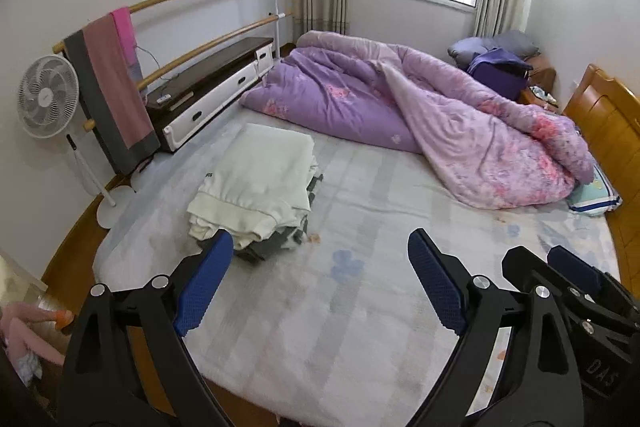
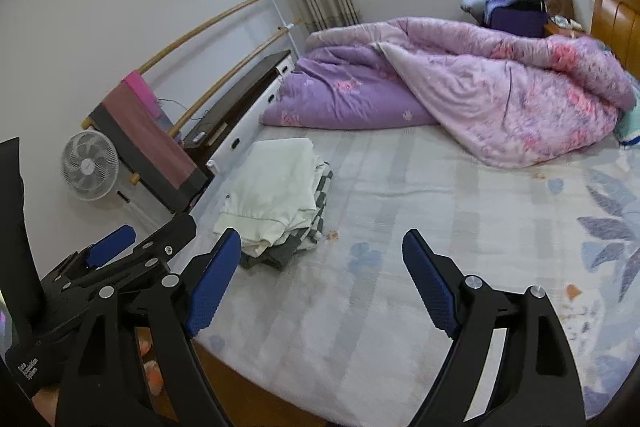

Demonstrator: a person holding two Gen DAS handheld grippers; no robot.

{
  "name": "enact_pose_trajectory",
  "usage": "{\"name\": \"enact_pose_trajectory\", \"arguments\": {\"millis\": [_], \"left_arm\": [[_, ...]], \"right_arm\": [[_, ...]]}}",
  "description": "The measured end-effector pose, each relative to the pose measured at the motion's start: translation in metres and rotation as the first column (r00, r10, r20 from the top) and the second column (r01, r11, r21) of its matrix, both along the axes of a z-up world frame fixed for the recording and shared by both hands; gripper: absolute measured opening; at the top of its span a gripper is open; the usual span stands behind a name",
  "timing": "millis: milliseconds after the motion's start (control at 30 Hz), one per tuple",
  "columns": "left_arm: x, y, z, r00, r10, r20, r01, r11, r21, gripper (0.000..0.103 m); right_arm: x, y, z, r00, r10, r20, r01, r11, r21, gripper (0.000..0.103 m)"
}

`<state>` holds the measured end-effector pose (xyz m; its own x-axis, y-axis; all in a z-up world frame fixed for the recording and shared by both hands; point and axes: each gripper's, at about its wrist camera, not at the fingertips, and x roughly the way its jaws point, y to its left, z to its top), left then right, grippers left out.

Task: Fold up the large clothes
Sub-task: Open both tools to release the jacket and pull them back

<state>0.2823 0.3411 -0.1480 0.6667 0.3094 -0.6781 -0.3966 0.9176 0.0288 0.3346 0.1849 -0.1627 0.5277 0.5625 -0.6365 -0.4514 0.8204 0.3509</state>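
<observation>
A stack of folded clothes lies on the left part of the bed, a cream-white garment on top of grey checked ones; it also shows in the right wrist view. My left gripper is open and empty, held above the bed's near edge just right of the stack. My right gripper is open and empty, beside the left one. Each gripper appears at the edge of the other's view.
The bed sheet is pale with blue flowers. A crumpled purple quilt fills the far half. A wooden headboard is at right. A fan, a towel rack and a low cabinet stand left of the bed.
</observation>
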Motion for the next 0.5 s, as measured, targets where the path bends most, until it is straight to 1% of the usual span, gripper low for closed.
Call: {"name": "enact_pose_trajectory", "arguments": {"millis": [67,167,200,267,300,400,500], "left_arm": [[-0.016,-0.017,0.012,1.0,-0.002,0.003,0.002,1.0,0.019,0.091],[-0.037,-0.039,0.03,1.0,-0.011,0.004,0.011,1.0,0.02,0.091],[-0.045,-0.048,0.038,1.0,-0.018,0.008,0.018,0.999,0.039,0.091],[-0.056,-0.059,0.049,0.999,-0.031,0.025,0.03,0.998,0.057,0.091],[-0.064,-0.066,0.056,0.998,-0.04,0.044,0.037,0.997,0.067,0.091],[-0.079,-0.077,0.069,0.995,-0.069,0.072,0.064,0.996,0.062,0.091],[-0.093,-0.084,0.081,0.992,-0.088,0.093,0.08,0.993,0.088,0.091]], "right_arm": [[-0.018,-0.017,0.013,1.0,0.006,0.022,-0.006,1.0,-0.001,0.082],[-0.048,-0.039,0.034,0.999,0.012,0.049,-0.013,1.0,0.005,0.082],[-0.054,-0.043,0.038,0.998,0.015,0.056,-0.015,1.0,0.006,0.082],[-0.072,-0.056,0.053,0.997,0.008,0.08,-0.008,1.0,0.008,0.083],[-0.077,-0.06,0.058,0.996,0.004,0.09,-0.004,1.0,0.005,0.085],[-0.095,-0.07,0.076,0.99,-0.009,0.142,0.011,1.0,-0.017,0.087],[-0.111,-0.074,0.087,0.987,-0.029,0.158,0.033,0.999,-0.023,0.087]]}}
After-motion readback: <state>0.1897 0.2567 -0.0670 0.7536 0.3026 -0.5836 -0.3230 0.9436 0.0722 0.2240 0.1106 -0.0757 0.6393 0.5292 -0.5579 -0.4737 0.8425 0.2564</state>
